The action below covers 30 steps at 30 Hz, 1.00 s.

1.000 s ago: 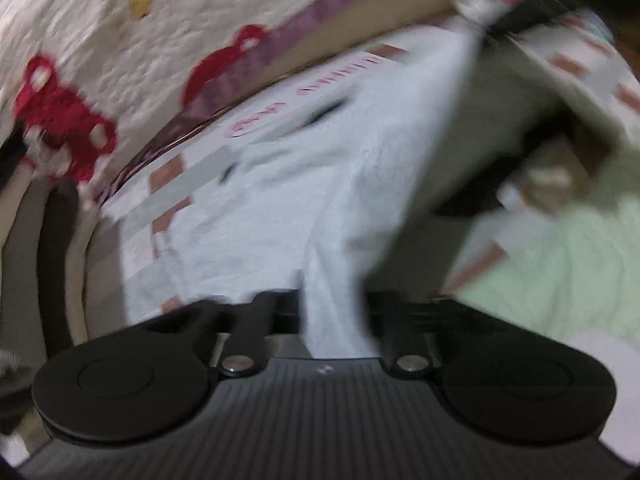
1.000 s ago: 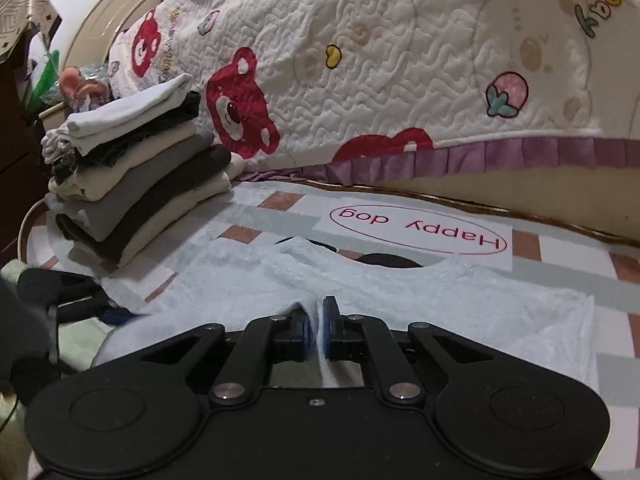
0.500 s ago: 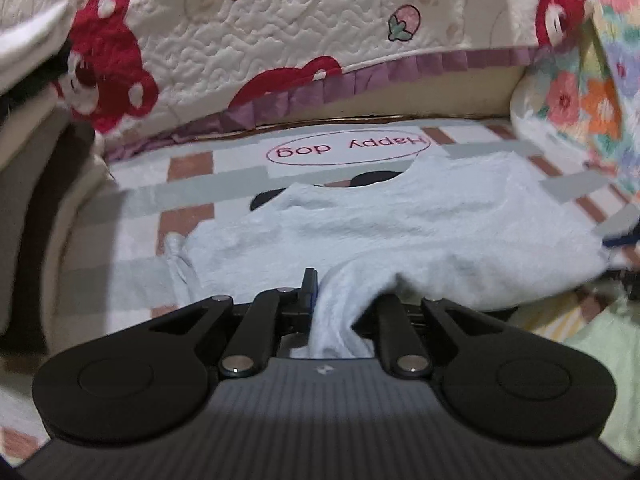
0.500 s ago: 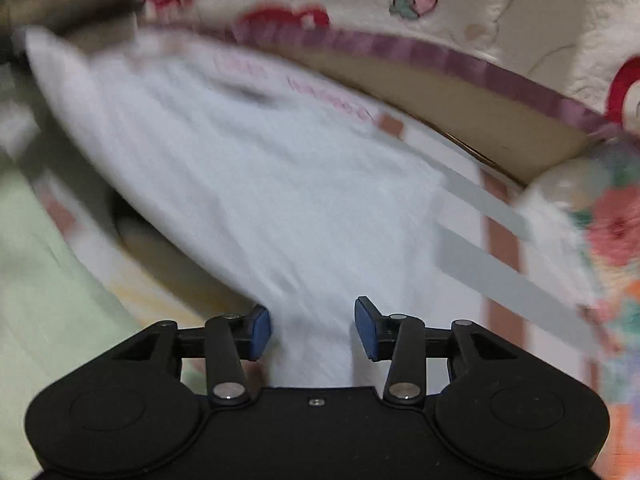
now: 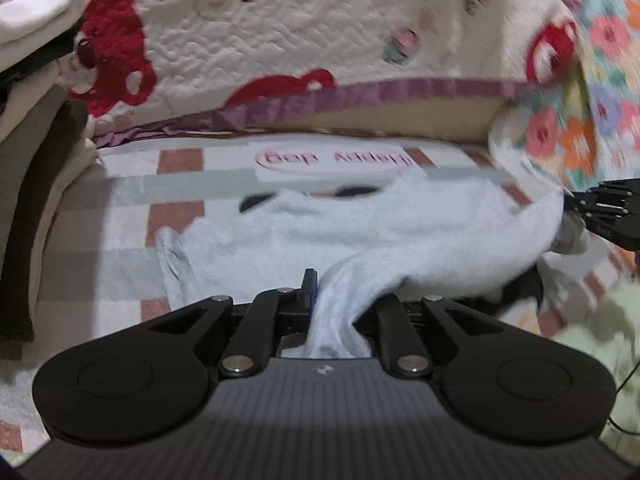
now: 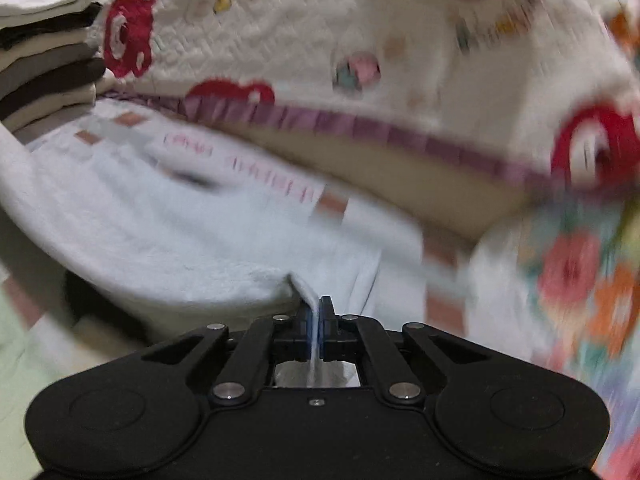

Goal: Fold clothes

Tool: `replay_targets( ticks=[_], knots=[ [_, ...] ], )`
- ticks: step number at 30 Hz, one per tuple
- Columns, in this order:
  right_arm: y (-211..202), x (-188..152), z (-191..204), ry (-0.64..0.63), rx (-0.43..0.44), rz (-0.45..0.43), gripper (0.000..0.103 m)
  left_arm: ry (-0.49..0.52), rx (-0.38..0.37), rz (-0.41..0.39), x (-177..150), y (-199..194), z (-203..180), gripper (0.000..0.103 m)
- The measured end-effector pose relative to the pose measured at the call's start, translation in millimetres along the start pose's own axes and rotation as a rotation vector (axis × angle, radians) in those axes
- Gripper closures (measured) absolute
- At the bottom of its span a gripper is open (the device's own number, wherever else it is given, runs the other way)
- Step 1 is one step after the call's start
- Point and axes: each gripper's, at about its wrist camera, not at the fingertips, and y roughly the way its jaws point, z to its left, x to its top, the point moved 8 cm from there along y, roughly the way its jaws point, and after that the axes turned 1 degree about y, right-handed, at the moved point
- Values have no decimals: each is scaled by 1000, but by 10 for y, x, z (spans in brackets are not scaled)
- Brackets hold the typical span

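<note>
The pale shirt [image 5: 360, 236] lies spread on the checked mat [image 5: 120, 200] beside the bed, its near edge lifted. The left claw [image 5: 320, 296] is clamped on a bunch of this edge, and the right claw [image 6: 318, 316] is pressed together on a thin hem. I judge the folding has only begun: no fold is laid yet. A stack [image 6: 48, 64] of folded clothes stands at the left, near the shirt. The quilt [image 5: 320, 40] hangs behind, and floral cloth [image 6: 580, 280] lies close on the right.
</note>
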Motion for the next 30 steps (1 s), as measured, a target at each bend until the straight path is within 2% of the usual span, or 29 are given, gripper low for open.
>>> replay_targets(
  ticks=[3, 4, 5, 6, 7, 9, 11, 14, 16, 18, 21, 25, 27, 29, 30],
  knots=[
    [545, 305, -201, 32, 98, 46, 97, -36, 14, 51, 85, 361, 247, 91],
    [737, 319, -289, 114, 152, 80, 95, -36, 30, 76, 86, 505, 336, 87],
    [923, 319, -379, 208, 208, 117, 91, -18, 73, 101, 79, 628, 412, 73],
    [1106, 324, -469, 303, 264, 154, 78, 5, 126, 126, 67, 715, 471, 57],
    [1258, 261, -548, 467, 359, 193, 78, 26, 173, 147, 56, 784, 527, 55],
    [1488, 115, -727, 820, 536, 239, 77, 18, 153, 145, 61, 819, 563, 57],
    [1469, 6, -875, 932, 518, 174, 72, -46, 102, 136, 55, 804, 610, 61],
    [1311, -124, -946, 913, 514, 107, 57, -142, 23, 109, 24, 780, 686, 66],
    [1211, -239, -918, 921, 558, 97, 47, -180, -11, 87, -3, 772, 716, 66],
    [1155, -330, -890, 923, 580, 100, 45, -205, -23, 66, -30, 761, 738, 66],
    [1118, -354, -815, 902, 565, 121, 44, -243, -25, 32, -38, 699, 742, 64],
    [1087, -308, -690, 831, 549, 109, 39, -210, -13, 6, 1, 578, 686, 63],
    [1142, -307, -629, 811, 534, 119, 36, -162, -8, -2, 20, 517, 634, 63],
    [1328, -398, -600, 817, 459, 201, 35, -104, 11, -10, 6, 472, 600, 62],
    [1373, -395, -603, 825, 434, 195, 35, -82, 28, -9, -18, 458, 601, 59]
  ],
)
